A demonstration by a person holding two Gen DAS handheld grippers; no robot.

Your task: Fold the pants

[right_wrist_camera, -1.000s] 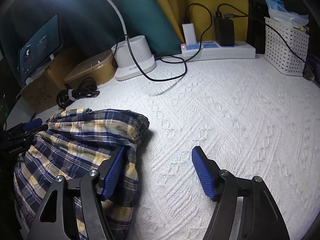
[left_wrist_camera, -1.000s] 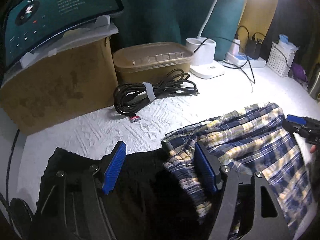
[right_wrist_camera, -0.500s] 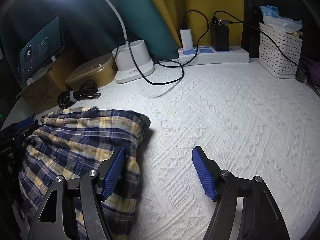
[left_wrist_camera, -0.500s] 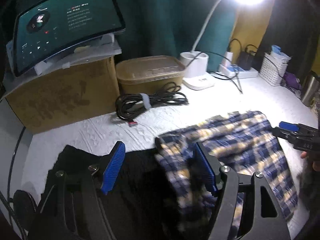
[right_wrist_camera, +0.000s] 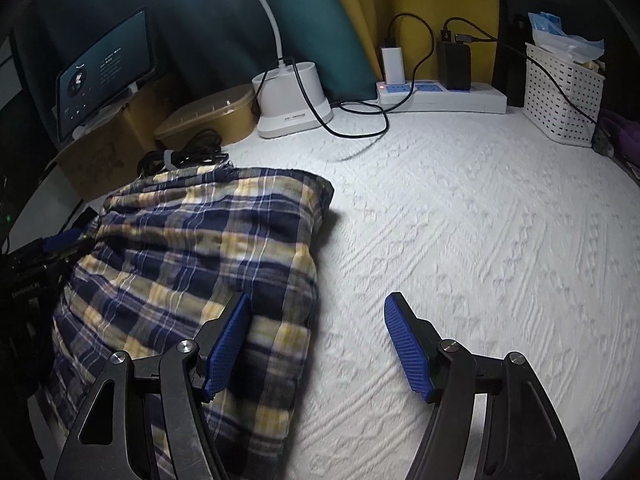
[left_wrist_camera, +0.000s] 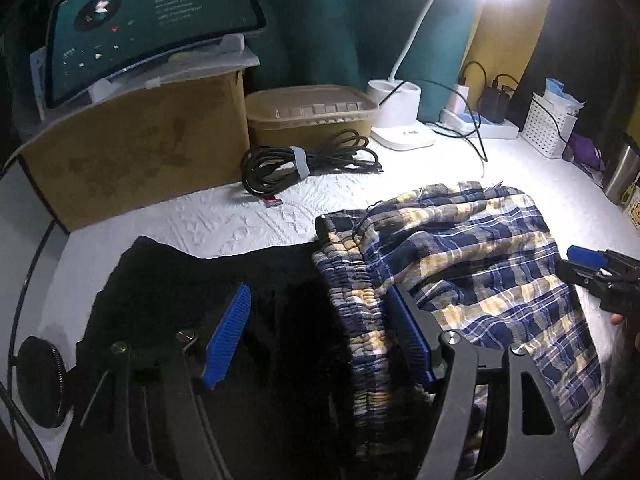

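- Your left tool [left_wrist_camera: 318, 336] stood well open, nothing clamped. Its right pad lay against or just over the gathered waistband of the plaid pants [left_wrist_camera: 460, 268]; I couldn't tell if it touched. The left pad hung over a black garment [left_wrist_camera: 192, 280] lying beside them.
- Your right tool [right_wrist_camera: 318, 340] was also spread wide and empty. Its left pad sat over the pants' right edge, contact unclear; the right pad was above bare white tabletop [right_wrist_camera: 460, 220].
- The pants lay at the near-left part of the tabletop, between both tools, bunched into a layered bundle with the waistband at the left and the frayed hems at the far edge.
- Progress, my read: at least one fold looked done, since layers were stacked, but the bundle was lumpy and uneven. Smoothing and a final fold seemed left.
- Farther out: coiled black cable [left_wrist_camera: 304, 160], tan lidded box [left_wrist_camera: 312, 114], cardboard box [left_wrist_camera: 132, 148] carrying a tablet [left_wrist_camera: 148, 20], lamp base [right_wrist_camera: 292, 100], power strip [right_wrist_camera: 440, 94], white basket [right_wrist_camera: 560, 92]. None touched the pants.
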